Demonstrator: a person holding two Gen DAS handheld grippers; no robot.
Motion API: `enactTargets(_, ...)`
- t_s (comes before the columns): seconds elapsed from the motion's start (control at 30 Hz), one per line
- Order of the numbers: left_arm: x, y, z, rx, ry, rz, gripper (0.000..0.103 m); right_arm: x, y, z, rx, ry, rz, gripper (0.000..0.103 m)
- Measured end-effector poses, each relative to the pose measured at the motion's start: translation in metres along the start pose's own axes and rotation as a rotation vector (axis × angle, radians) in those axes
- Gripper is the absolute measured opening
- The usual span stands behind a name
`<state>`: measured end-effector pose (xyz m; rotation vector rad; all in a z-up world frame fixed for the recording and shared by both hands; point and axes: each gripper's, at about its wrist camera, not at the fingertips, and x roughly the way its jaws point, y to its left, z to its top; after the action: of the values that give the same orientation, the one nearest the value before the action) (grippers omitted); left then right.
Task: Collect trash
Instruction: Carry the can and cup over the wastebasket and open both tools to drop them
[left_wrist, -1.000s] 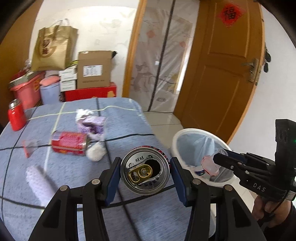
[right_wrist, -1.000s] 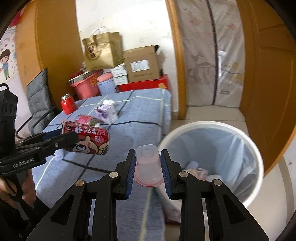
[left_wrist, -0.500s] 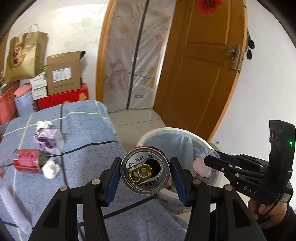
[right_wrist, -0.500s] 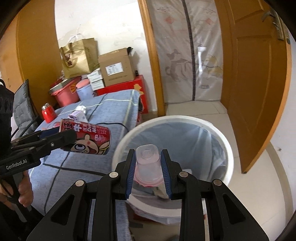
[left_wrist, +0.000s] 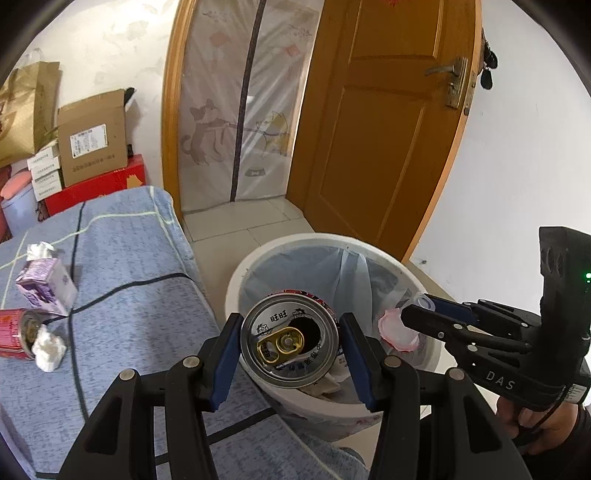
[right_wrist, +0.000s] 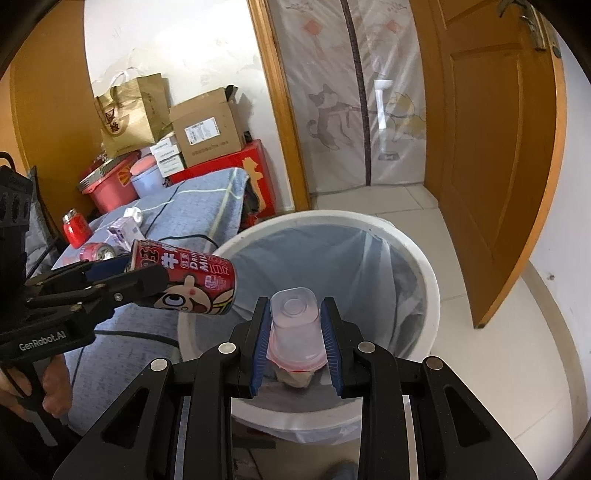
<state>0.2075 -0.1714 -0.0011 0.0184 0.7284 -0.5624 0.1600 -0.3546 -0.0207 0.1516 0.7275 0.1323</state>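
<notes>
My left gripper (left_wrist: 290, 334) is shut on a red drink can (left_wrist: 290, 349), its opened silver top facing the camera; the can (right_wrist: 184, 282) hangs over the near rim of the white bin (left_wrist: 236, 280). My right gripper (right_wrist: 295, 317) is shut on a small clear plastic cup with pink residue (right_wrist: 295, 332), held above the bin's opening (right_wrist: 424, 266). The bin is lined with a pale blue bag and holds some trash. On the blue bedspread (left_wrist: 129, 314) lie another red can (left_wrist: 14, 334), a white tissue wad (left_wrist: 48, 349) and a purple carton (left_wrist: 46, 286).
The bin stands on tiled floor between the bed edge and an open wooden door (left_wrist: 388, 129). Cardboard boxes (left_wrist: 92, 140), a red box, a paper bag and a red basin (right_wrist: 110, 188) pile behind the bed. A small red jar (right_wrist: 75, 229) stands on the bedspread.
Both grippers have swung from over the bed to the right, toward the bin, and dipped slightly. The can and the cup now hang over the bin; both grips are unchanged.
</notes>
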Motion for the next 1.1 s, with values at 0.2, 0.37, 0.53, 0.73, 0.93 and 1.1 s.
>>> enactTargets(0.2, 0.017, 0.0, -0.004, -0.008, 0.037, -0.016, 0.053, 0.008, -0.01, -0.007, 0.027, 0.033, -0.008, 0.029)
enactTargets(0.37, 0.026, -0.001, -0.005, -0.01, 0.059, -0.021, 0.053, 0.013, -0.015, -0.011, 0.042, 0.061, -0.022, 0.029)
enactTargets(0.53, 0.032, -0.005, -0.005, -0.005, 0.072, -0.02, 0.053, 0.014, -0.015, -0.013, 0.04, 0.071, -0.03, 0.029)
enactTargets(0.73, 0.033, -0.007, -0.005, -0.001, 0.079, -0.018, 0.053, 0.013, -0.016, -0.014, 0.039, 0.06, -0.032, 0.041)
enactTargets(0.93, 0.026, -0.009, -0.002, 0.006, 0.05, -0.009, 0.053, 0.008, -0.016, -0.011, 0.04, 0.045, -0.031, 0.042)
enactTargets(1.1, 0.019, -0.01, 0.0, 0.011, 0.034, -0.012, 0.053, 0.004, -0.015, -0.01, 0.038, 0.039, -0.03, 0.042)
